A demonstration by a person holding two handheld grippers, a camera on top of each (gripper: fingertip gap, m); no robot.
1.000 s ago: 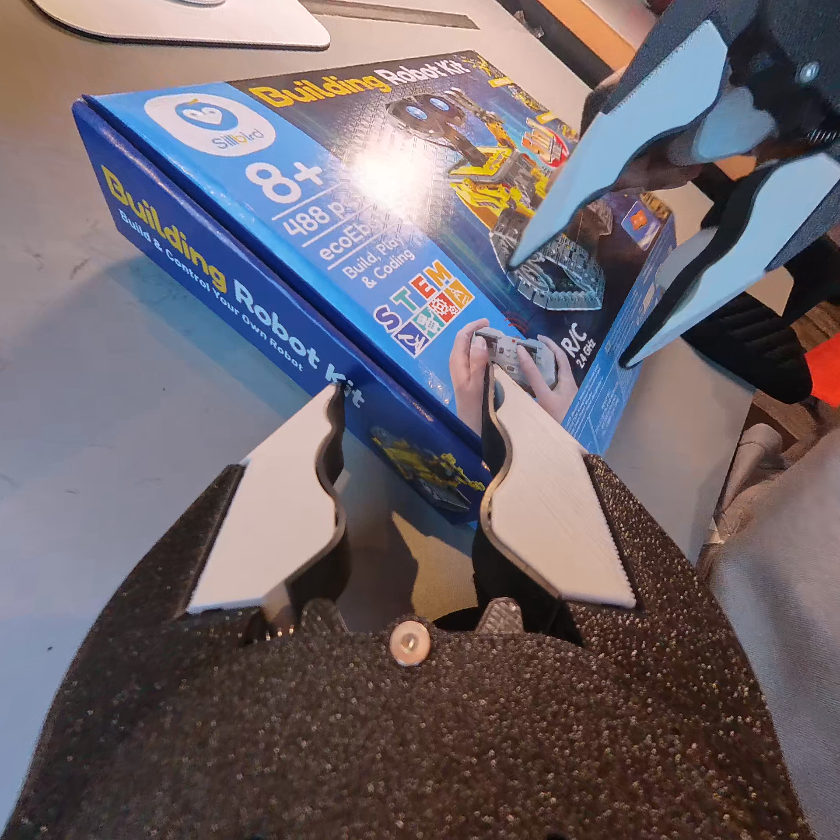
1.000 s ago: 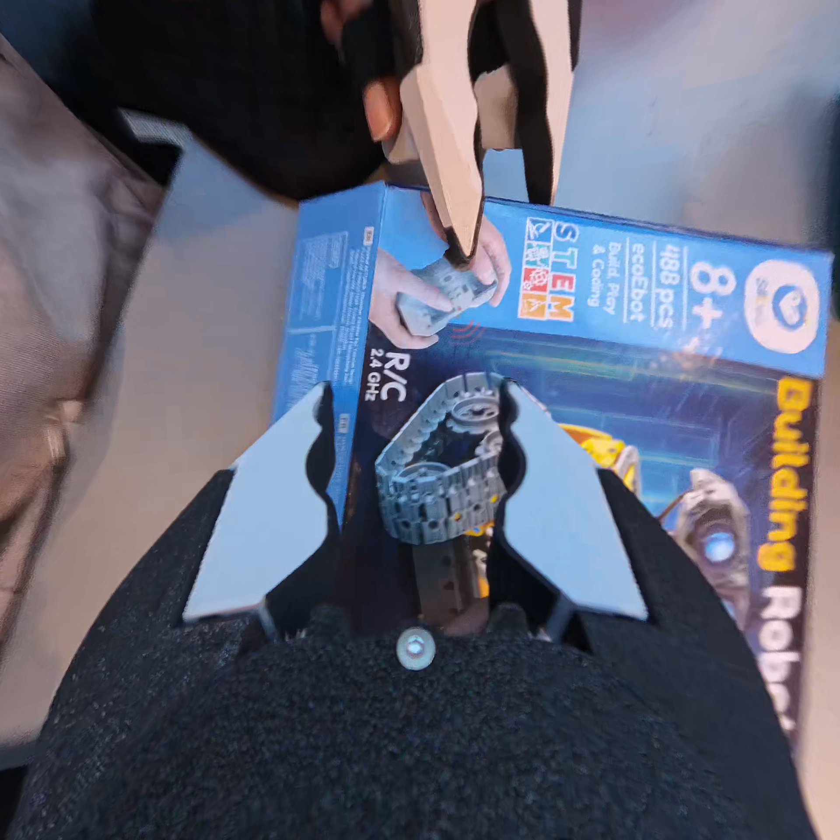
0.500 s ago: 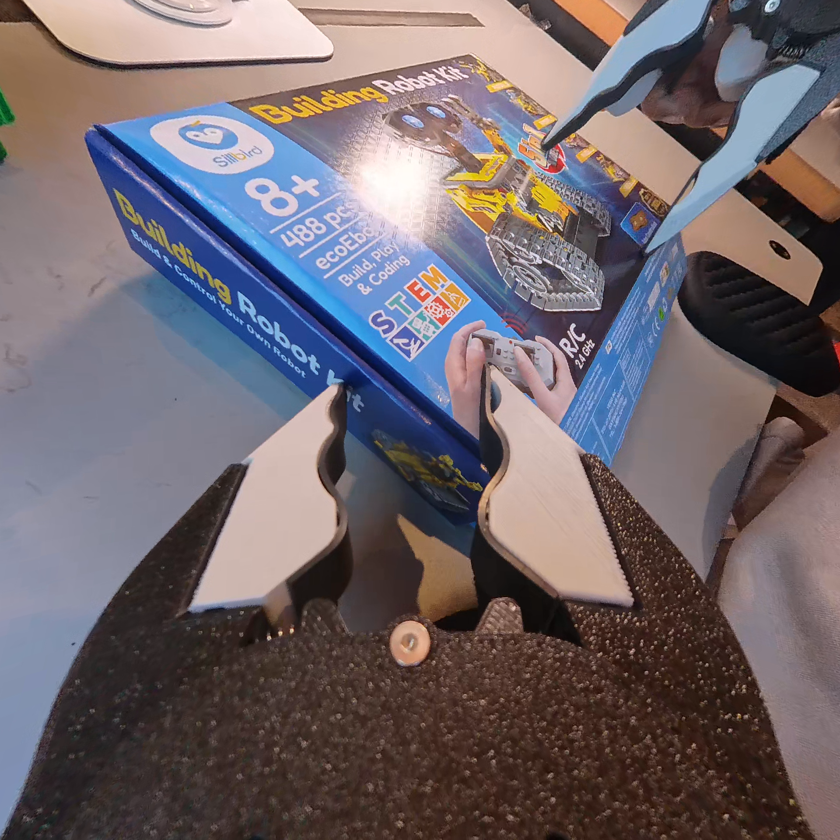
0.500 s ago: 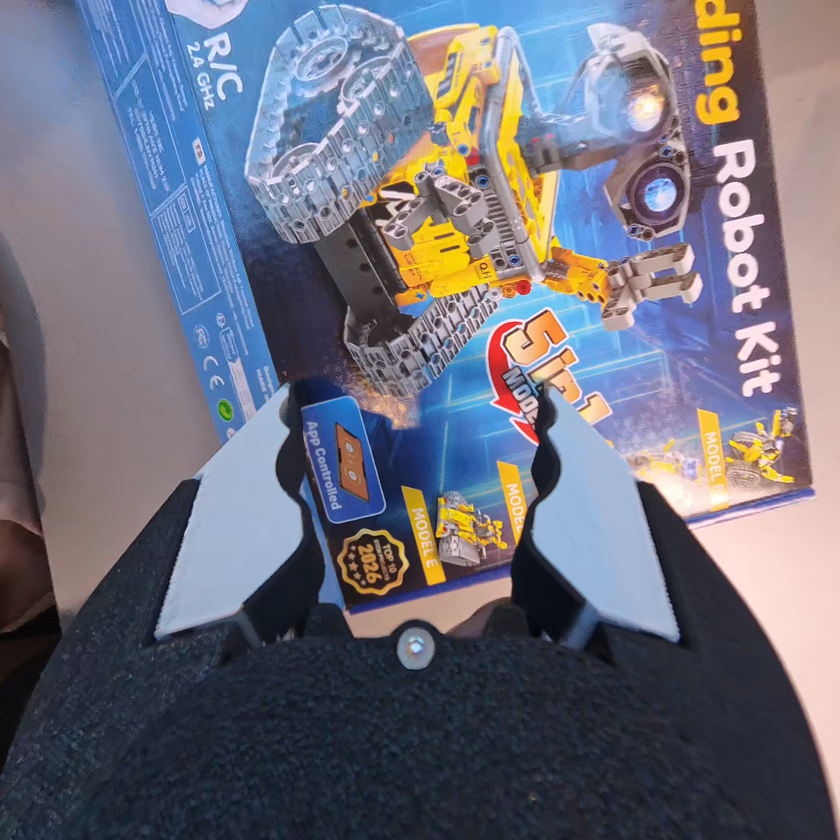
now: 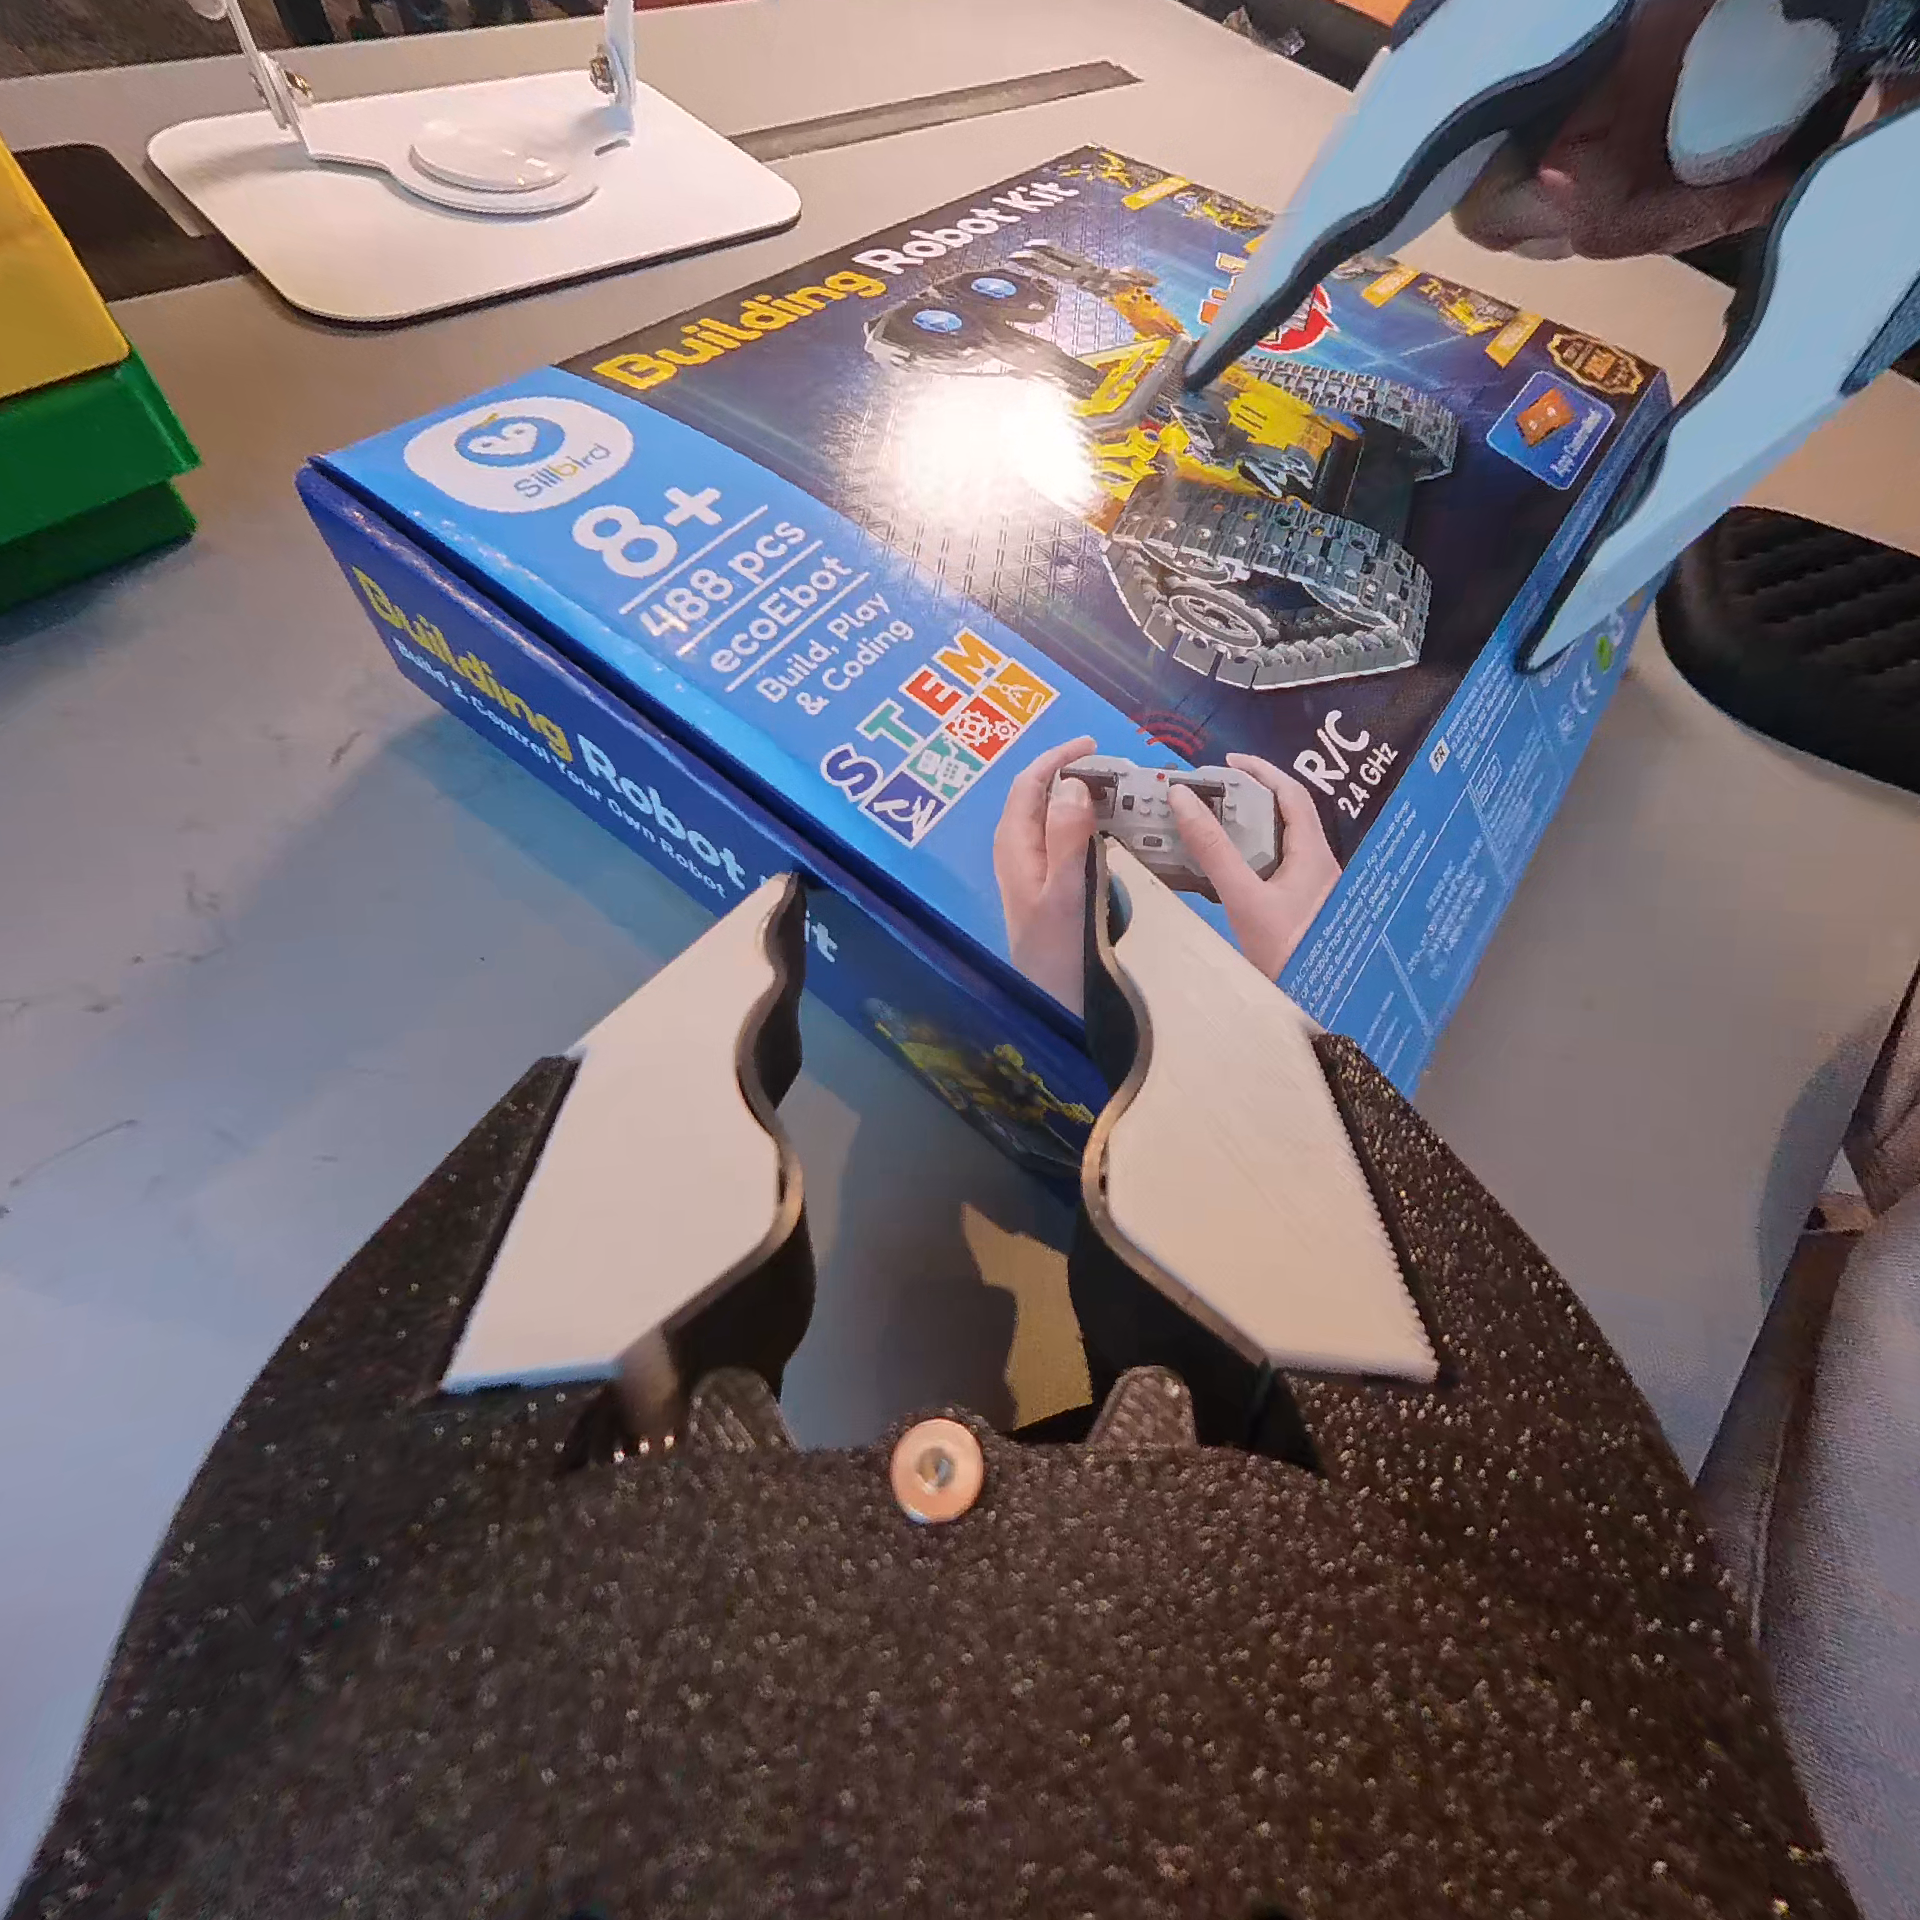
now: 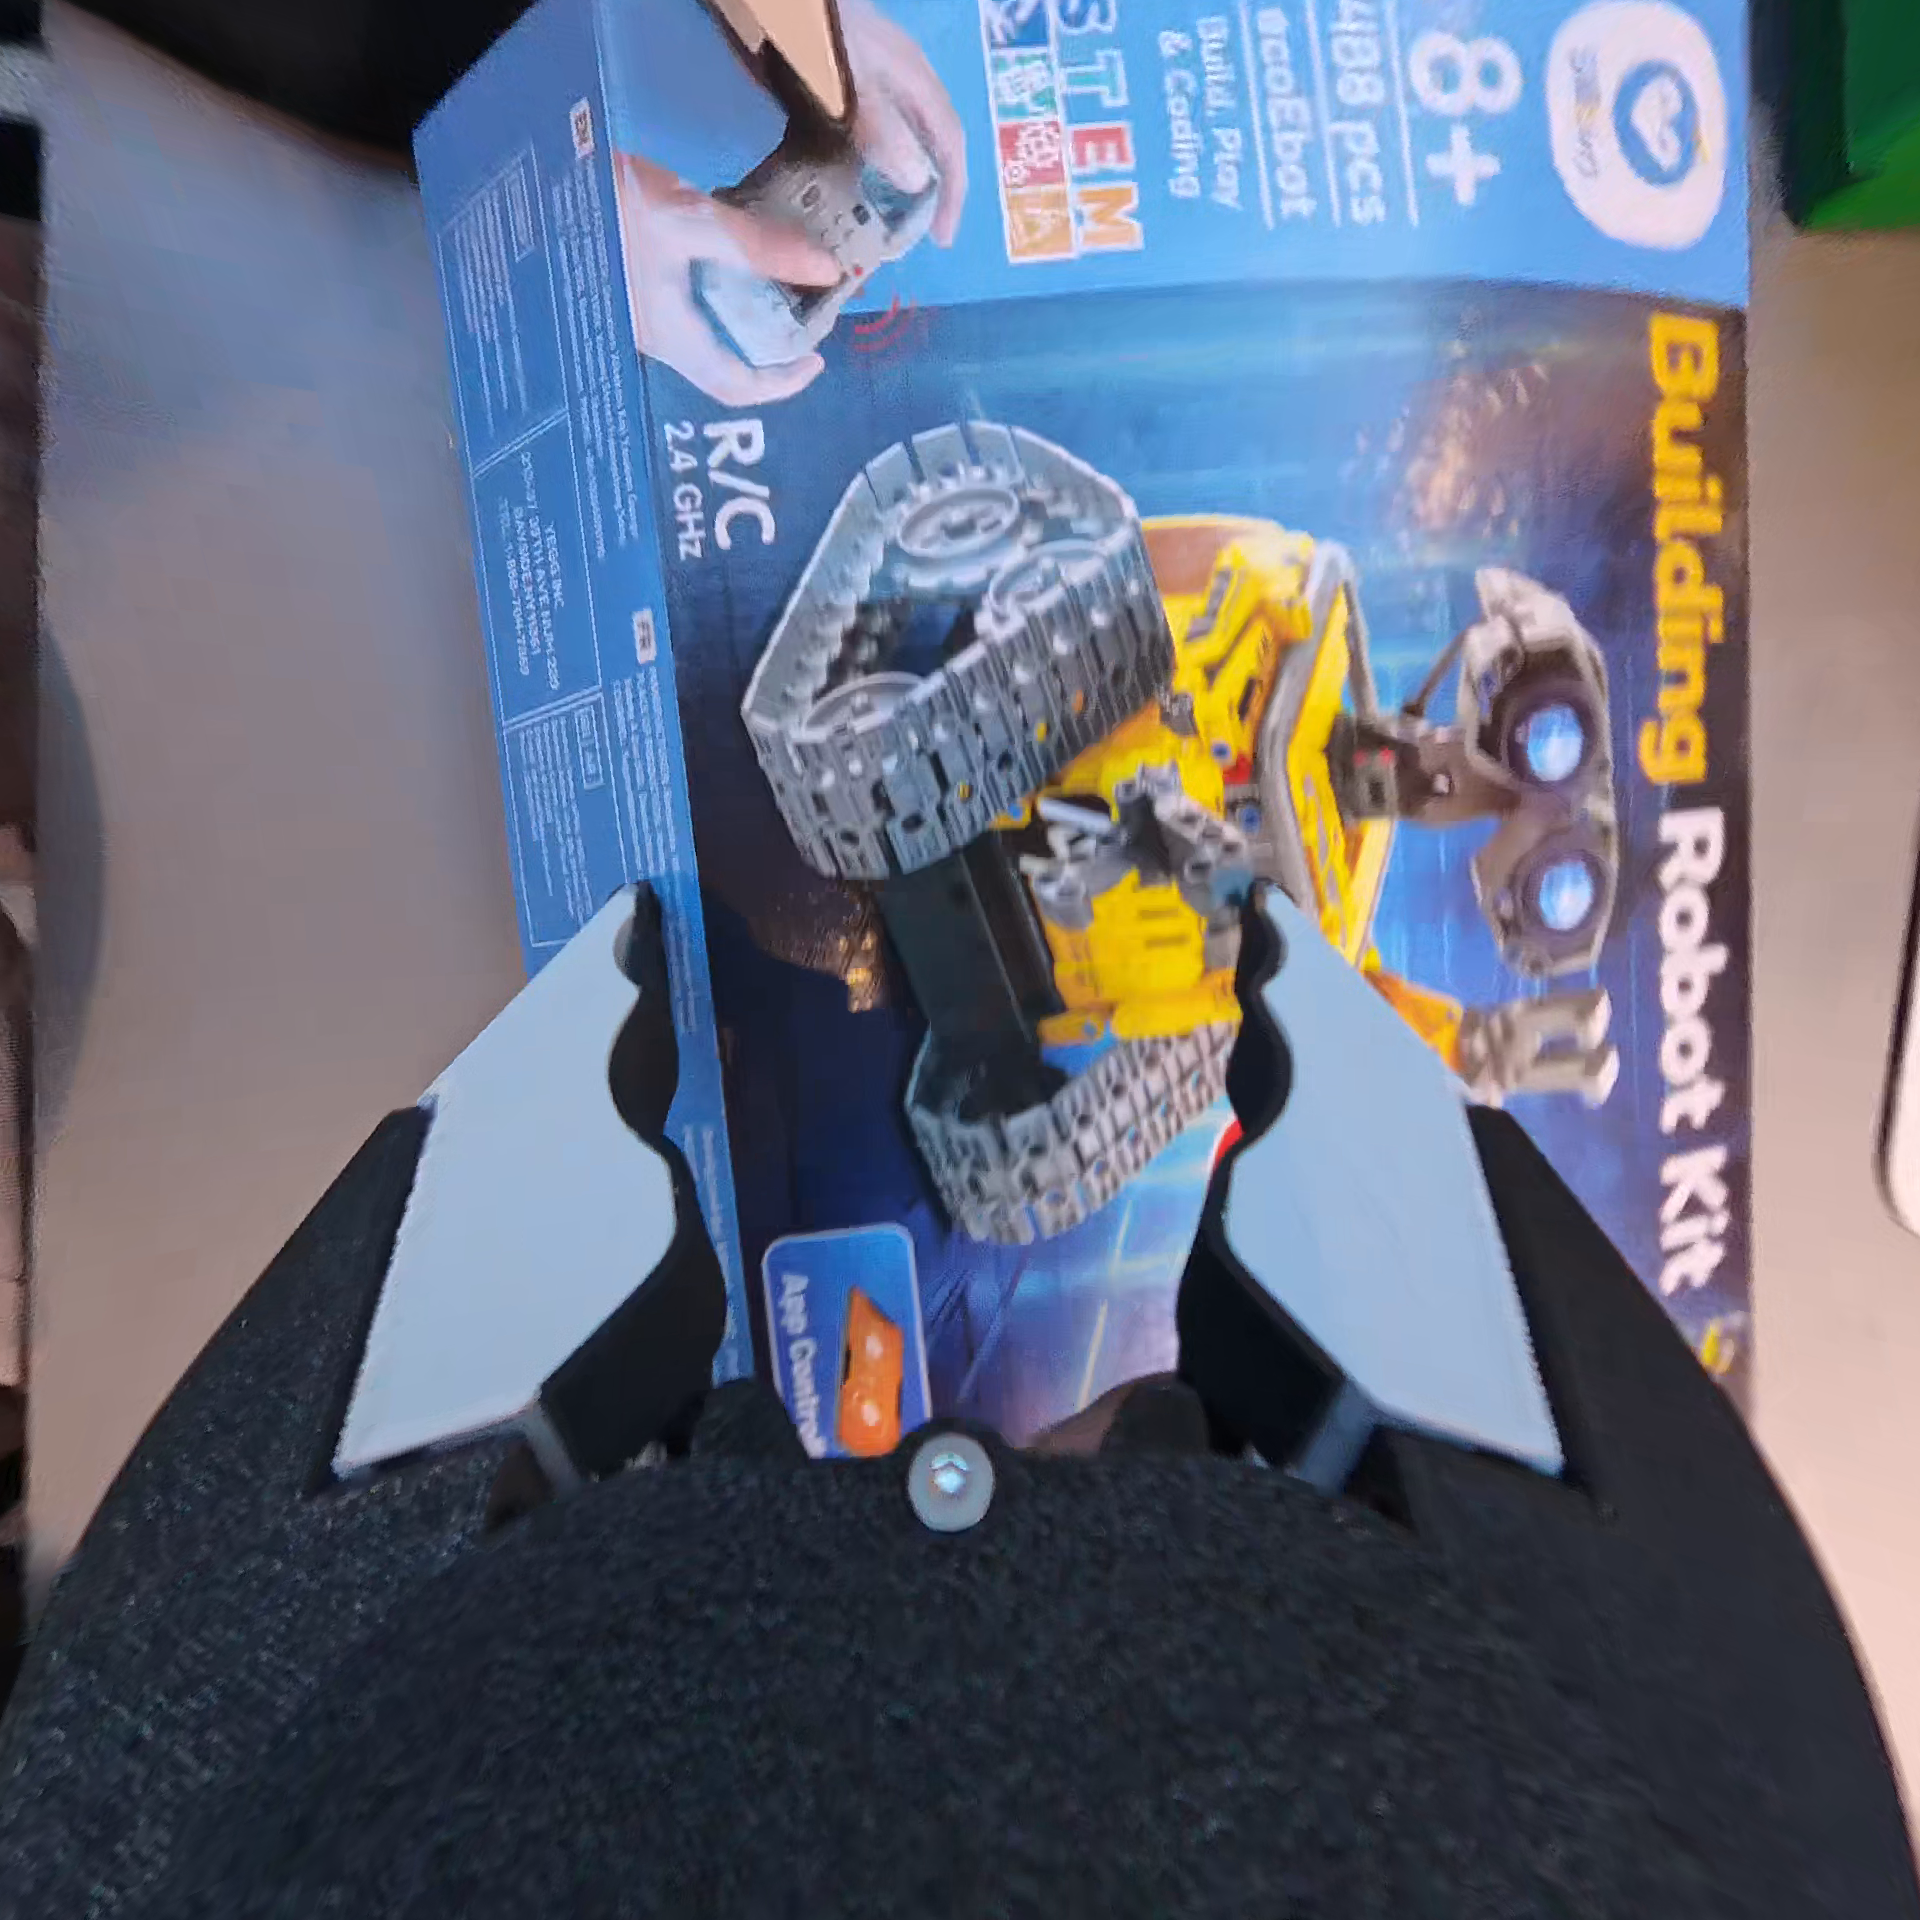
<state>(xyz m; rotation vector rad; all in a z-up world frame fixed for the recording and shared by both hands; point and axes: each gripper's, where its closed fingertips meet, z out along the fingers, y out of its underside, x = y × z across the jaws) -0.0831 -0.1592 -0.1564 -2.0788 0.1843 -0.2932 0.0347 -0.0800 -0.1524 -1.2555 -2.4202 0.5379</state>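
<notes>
- My left gripper (image 5: 940, 883), lower centre of the left wrist view: jaws apart, grasping nothing, straddling the near corner edge of the box (image 5: 935, 582); whether a tip touches the lid I cannot tell.
- My right gripper (image 6: 945, 914), lower centre of the right wrist view: jaws spread wide, empty, poised over the box (image 6: 1143, 727); one finger lies by the left edge, the other above the printed lid. Seen from the left wrist view it enters at upper right (image 5: 1361, 520).
- Progress, as I judge it: the box lies flat and closed on the grey table (image 5: 260, 935); neither tool has gripped it.
- Count: one box, two grippers, one white stand base (image 5: 468, 218) at upper left, one yellow-and-green stack (image 5: 73, 416) at the left edge.
</notes>
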